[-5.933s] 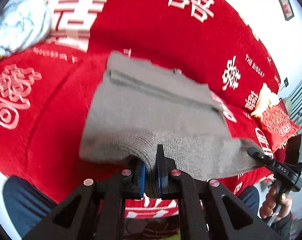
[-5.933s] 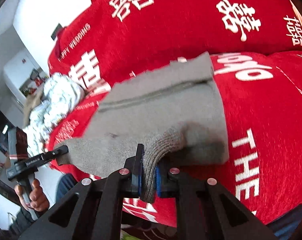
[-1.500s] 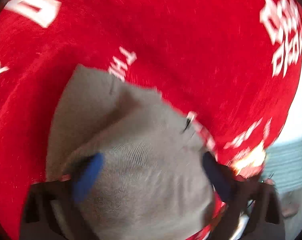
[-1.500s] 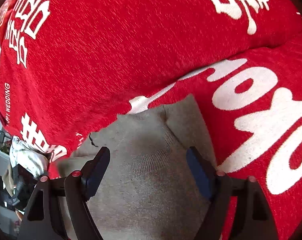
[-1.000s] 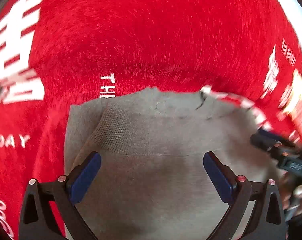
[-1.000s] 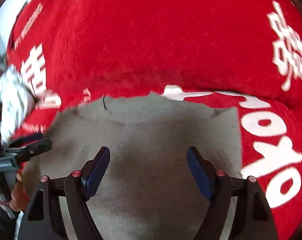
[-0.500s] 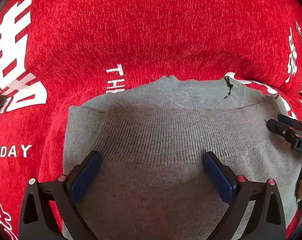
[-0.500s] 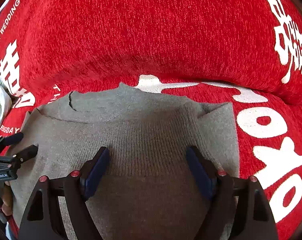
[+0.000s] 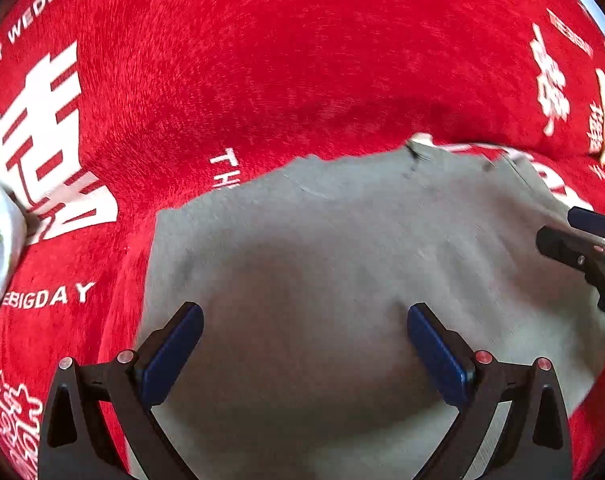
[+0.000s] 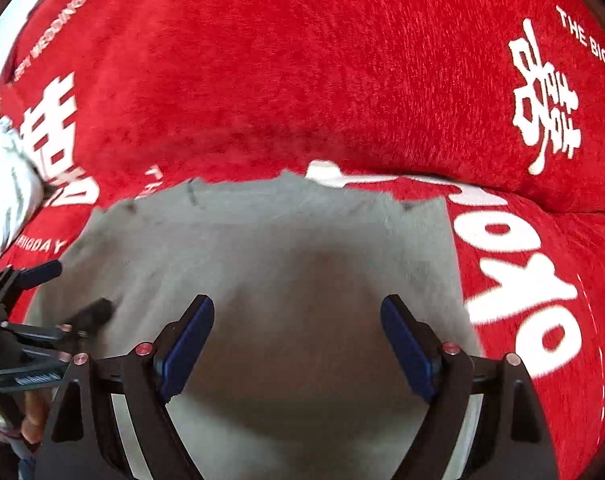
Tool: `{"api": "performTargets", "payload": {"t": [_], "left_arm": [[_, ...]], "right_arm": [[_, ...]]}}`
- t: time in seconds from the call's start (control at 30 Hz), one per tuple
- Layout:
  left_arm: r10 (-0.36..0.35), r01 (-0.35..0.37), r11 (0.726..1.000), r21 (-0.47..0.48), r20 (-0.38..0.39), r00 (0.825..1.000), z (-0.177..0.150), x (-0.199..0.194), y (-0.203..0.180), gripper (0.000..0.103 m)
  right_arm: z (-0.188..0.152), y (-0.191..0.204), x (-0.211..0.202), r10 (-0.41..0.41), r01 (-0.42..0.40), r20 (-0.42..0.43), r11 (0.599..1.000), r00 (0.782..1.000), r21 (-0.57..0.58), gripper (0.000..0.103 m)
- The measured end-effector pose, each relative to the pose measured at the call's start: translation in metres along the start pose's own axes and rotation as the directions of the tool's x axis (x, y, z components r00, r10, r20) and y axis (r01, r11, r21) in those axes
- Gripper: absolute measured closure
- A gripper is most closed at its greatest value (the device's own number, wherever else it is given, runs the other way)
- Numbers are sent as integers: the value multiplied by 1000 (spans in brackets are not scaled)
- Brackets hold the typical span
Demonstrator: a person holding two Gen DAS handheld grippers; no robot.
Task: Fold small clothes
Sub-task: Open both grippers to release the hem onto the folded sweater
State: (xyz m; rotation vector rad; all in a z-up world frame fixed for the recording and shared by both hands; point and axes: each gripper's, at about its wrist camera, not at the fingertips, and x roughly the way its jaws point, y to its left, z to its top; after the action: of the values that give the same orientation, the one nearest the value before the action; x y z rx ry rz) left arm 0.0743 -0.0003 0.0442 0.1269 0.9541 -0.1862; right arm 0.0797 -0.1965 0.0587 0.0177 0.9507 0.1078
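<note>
Two grippers are over the grey sweater [image 9: 326,264] and neither one has hold of it. We see our left gripper [image 9: 304,344] tipped steeply down at the knit, its blue pads [image 9: 172,354] spread wide, bare cloth showing between them and nothing pinched. Our right gripper [image 10: 296,340] tilts down the same way, jaws opening at this moment, with its blue pads [image 10: 188,346] standing apart above the fabric and only flat sweater between them. From the left wrist view the right tool pokes in at the right edge as a black arm with a dark blue tip; from the right wrist view the left tool sits at the lower left, with fingers [image 10: 30,420] of the hand that holds it wrapped round the handle.

We find the sweater lying spread flat on the red blanket [image 9: 262,60], its far edge uneven, its surface a soft fine knit, blurred here. The blanket is plush and fuzzy, bright red with bold white characters and white lettering. A white crumpled cloth [image 10: 2,184] with a faint pattern sits at the far left, on the blanket and well apart from the sweater.
</note>
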Motion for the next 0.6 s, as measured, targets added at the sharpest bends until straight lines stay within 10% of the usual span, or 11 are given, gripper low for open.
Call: {"api": "performTargets", "payload": {"t": [0.6], "left_arm": [[-1,11,986,-167,58,998,-104,-52,11,1]], "right_arm": [[-105,2,-40,-71,73,59,997,996,-35,12]]}}
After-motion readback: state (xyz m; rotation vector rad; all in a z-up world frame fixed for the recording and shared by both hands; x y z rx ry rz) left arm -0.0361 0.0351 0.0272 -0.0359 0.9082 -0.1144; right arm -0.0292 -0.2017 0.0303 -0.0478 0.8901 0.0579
